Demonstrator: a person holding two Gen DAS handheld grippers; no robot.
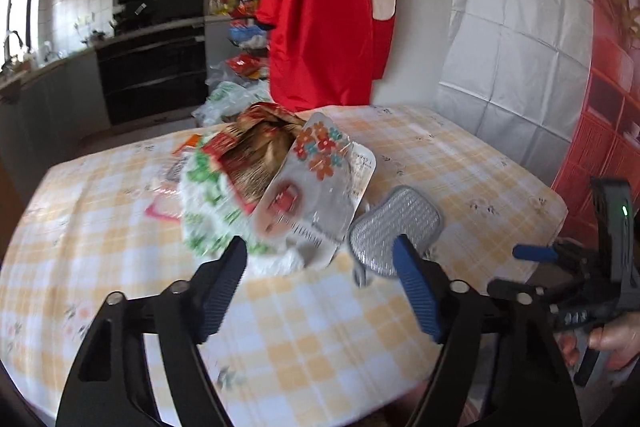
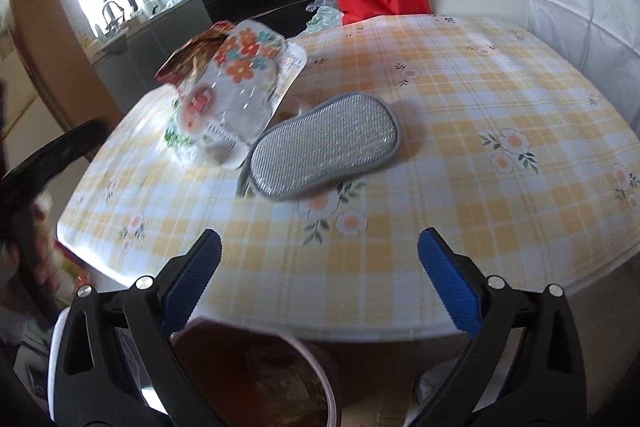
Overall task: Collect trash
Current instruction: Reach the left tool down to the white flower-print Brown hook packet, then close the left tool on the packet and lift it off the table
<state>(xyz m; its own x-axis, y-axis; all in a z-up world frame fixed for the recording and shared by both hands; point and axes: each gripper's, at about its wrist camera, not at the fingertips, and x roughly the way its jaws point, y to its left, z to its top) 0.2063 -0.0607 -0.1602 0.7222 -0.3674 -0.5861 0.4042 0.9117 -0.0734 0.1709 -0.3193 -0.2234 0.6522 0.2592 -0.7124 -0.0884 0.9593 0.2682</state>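
A heap of trash lies on the checked tablecloth [image 1: 440,155]: a clear wrapper with orange flowers [image 1: 316,183], a brown foil bag [image 1: 256,155] and a white-green plastic bag [image 1: 208,211]. My left gripper [image 1: 320,267] is open just in front of the heap, empty. The flowered wrapper [image 2: 236,87] and the brown foil bag [image 2: 192,55] also show in the right wrist view. My right gripper [image 2: 320,259] is open and empty at the table's near edge, and shows at the right of the left view [image 1: 536,253]. A brown bin [image 2: 260,379] with trash inside stands below it.
A grey mesh scrubbing pad [image 1: 396,231] lies right of the heap, also in the right view [image 2: 324,151]. A red apron [image 1: 328,7] hangs behind the table. Kitchen counter and black oven [image 1: 152,47] stand at far left. More small wrappers [image 1: 168,203] lie left of the heap.
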